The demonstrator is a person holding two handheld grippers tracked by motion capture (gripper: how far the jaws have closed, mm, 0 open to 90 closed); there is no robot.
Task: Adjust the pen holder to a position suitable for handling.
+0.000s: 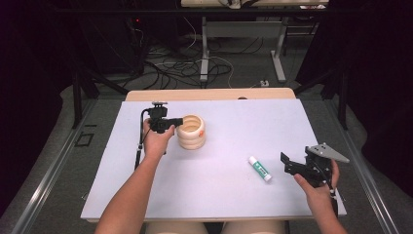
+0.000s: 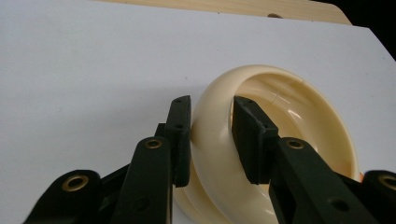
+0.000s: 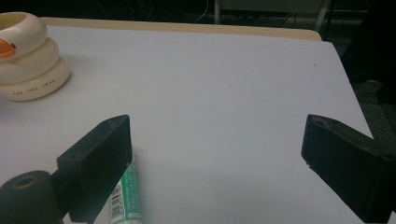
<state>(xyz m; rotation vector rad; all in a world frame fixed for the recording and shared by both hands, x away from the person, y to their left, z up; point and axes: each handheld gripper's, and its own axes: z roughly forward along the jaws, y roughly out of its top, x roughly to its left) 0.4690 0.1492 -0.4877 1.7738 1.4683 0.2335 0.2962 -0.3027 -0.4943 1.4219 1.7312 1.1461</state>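
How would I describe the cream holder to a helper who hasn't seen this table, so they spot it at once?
Start from the white table top and look to its far left part, where the left gripper has its jaws shut on a rim. That is the cream holder: a round, open-topped cup that looks like three stacked rings. Its only neighbour, the green-and-white tube, lies flat nearer the right gripper.

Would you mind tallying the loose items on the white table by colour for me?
Cream: 1, the ribbed cup, whose wall the left gripper clamps.
White and green: 1, the tube lying near the right gripper.
Total: 2.
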